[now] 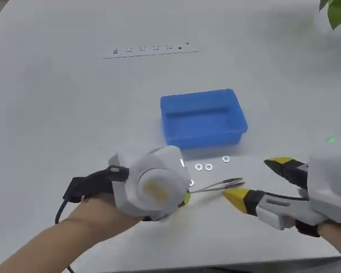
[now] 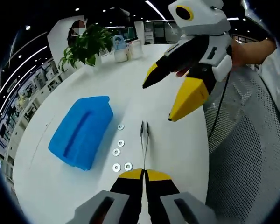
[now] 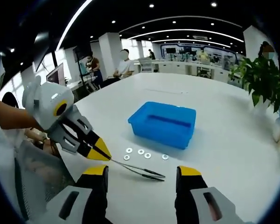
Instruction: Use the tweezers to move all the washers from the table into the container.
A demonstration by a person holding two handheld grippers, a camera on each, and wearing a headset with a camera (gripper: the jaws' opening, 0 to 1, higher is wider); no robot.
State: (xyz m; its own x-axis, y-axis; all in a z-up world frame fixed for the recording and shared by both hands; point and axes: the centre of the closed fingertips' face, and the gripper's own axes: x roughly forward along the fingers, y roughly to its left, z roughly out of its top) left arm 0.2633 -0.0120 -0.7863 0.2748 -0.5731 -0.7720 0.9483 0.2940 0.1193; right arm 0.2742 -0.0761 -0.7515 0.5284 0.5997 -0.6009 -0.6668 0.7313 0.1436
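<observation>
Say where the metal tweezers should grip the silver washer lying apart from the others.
Probably across its ring: one tip of the slim metal tweezers in the hole of the flat silver washer, one outside its rim, coming steeply from above, since it lies flat on the white table.

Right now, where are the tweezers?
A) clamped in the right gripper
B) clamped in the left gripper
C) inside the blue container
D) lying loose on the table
B: the left gripper is shut on the tweezers; the right gripper stands open and empty.
</observation>
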